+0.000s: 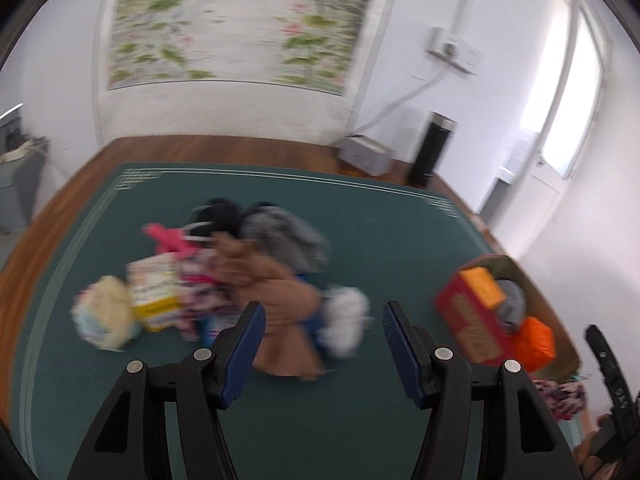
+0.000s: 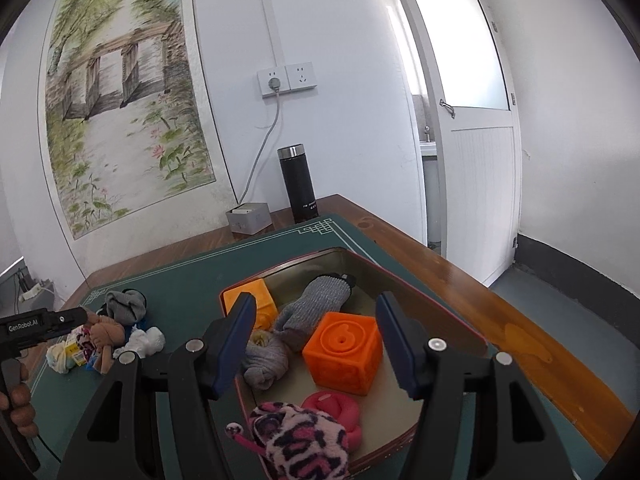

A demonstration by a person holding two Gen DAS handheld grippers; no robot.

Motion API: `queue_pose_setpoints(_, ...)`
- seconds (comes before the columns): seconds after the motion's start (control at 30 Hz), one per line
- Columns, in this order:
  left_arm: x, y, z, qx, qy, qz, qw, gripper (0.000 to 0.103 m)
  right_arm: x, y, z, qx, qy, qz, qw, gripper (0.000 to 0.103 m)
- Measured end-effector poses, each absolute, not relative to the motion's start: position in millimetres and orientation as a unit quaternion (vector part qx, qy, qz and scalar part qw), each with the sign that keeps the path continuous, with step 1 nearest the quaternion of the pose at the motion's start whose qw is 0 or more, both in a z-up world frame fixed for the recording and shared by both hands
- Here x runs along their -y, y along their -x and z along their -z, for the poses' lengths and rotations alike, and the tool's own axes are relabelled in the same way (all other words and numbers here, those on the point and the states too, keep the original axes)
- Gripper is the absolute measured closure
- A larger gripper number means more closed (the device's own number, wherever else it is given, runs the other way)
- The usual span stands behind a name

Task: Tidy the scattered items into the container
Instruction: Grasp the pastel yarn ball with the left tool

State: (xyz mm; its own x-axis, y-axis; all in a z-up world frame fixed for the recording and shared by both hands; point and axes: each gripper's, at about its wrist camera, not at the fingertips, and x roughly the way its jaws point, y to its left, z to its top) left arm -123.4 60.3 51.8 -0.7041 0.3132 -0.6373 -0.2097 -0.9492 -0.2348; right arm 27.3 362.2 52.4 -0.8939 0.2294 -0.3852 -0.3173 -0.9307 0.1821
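Observation:
In the blurred left wrist view my left gripper (image 1: 323, 322) is open and empty above a pile on the green mat (image 1: 360, 220): a brown cloth (image 1: 276, 300), a white sock (image 1: 344, 320), a grey sock (image 1: 280, 236), a yellow box (image 1: 154, 292) and a cream ball (image 1: 108, 312). The tin container (image 2: 360, 264) shows in the right wrist view, holding an orange number block (image 2: 344, 352), a yellow-orange block (image 2: 256, 304), grey socks (image 2: 316, 308) and a pink toy (image 2: 336, 408). My right gripper (image 2: 316, 320) is open over the tin. A pink leopard-print sock (image 2: 304, 440) lies at the tin's near rim.
A black flask (image 2: 298, 184) and a small grey box (image 2: 248, 218) stand at the table's far edge by the wall. The wooden table edge (image 2: 520, 320) runs along the right of the mat. A white door (image 2: 476, 160) is at right.

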Motion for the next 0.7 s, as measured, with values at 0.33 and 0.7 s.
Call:
queue_pose_setpoints(0.33,66,148,-23,0.143,0.372,-0.917,0.015,0.040,-332,-19,-45,-0.063,0.188,-0.972,0.123,0.034)
queue_pose_setpoints(0.7,75,171,20,0.145,0.399,-0.905,0.014,0.041,-269,-14,-32,0.053,0.177,-0.980,0.075,0.033)
